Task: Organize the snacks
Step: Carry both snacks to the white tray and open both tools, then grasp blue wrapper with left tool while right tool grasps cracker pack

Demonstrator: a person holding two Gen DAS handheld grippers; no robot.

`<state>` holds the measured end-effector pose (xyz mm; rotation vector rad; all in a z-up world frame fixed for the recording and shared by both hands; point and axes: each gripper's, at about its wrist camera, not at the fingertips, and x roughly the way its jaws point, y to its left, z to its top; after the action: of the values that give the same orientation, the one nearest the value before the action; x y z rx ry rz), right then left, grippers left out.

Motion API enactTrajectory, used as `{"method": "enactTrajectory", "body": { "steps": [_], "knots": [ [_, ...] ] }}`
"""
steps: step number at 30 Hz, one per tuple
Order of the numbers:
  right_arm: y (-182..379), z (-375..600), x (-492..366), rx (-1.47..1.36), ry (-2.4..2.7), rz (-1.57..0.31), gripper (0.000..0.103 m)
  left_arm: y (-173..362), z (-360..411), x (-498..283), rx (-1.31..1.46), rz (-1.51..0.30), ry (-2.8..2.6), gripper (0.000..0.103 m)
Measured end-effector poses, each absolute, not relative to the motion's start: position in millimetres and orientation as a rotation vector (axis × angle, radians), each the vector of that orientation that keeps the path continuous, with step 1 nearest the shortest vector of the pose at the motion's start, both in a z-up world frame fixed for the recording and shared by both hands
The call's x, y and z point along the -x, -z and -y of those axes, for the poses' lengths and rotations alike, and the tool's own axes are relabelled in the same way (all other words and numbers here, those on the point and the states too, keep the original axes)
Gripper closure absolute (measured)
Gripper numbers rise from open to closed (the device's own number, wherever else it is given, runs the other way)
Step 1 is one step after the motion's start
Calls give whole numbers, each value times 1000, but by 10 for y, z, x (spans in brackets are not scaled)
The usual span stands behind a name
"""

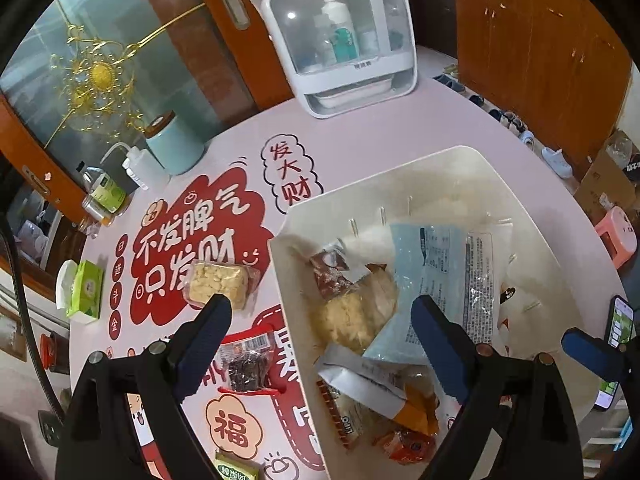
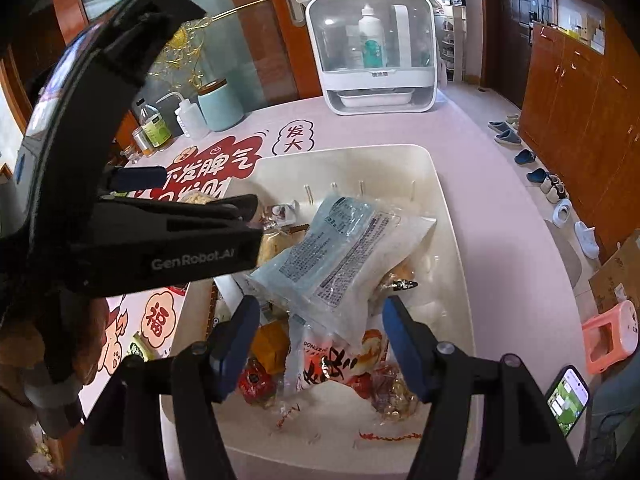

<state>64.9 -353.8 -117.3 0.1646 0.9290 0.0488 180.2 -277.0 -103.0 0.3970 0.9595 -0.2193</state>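
Pink cloth with big red words covers our desk (image 1: 360, 140). We see a white bin (image 2: 452, 216) on it, full of snacks. On top lies a pale blue bag (image 2: 340, 248), and under it sit a red and white packet (image 2: 324, 368) and a yellow cake (image 1: 352, 316). Our left tongs (image 1: 320, 320) are wide apart over the bin's left edge, holding nothing. Our right tongs (image 2: 320, 328) are apart too, over the bin, and nothing is pinched. Outside the bin lie a cracker block (image 1: 218, 284) and a dark snack pack (image 1: 248, 364). Past the bin's far edge, bare desk runs to a white box (image 1: 340, 40) with bottles inside.
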Motion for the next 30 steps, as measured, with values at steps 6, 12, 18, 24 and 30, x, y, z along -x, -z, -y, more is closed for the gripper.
{"method": "enactTrajectory", "body": {
  "steps": [6,12,18,24,30],
  "knots": [
    [1084,3405,-615,-135,-72,-919,38,837,2575,-1723,-337,-933,195,12],
    [979,3208,-518,-95,-101,-911,38,611,2262,-1517,-293,-893,167,12],
    [821,2924,-439,-43,-148,-895,38,373,1716,-1281,-232,-851,90,12],
    [675,2608,-382,4,-186,-866,38,208,1001,-1046,-146,-816,-11,12],
    [499,2271,-477,27,-213,-837,39,137,289,-945,-126,-781,-76,12]
  ]
}}
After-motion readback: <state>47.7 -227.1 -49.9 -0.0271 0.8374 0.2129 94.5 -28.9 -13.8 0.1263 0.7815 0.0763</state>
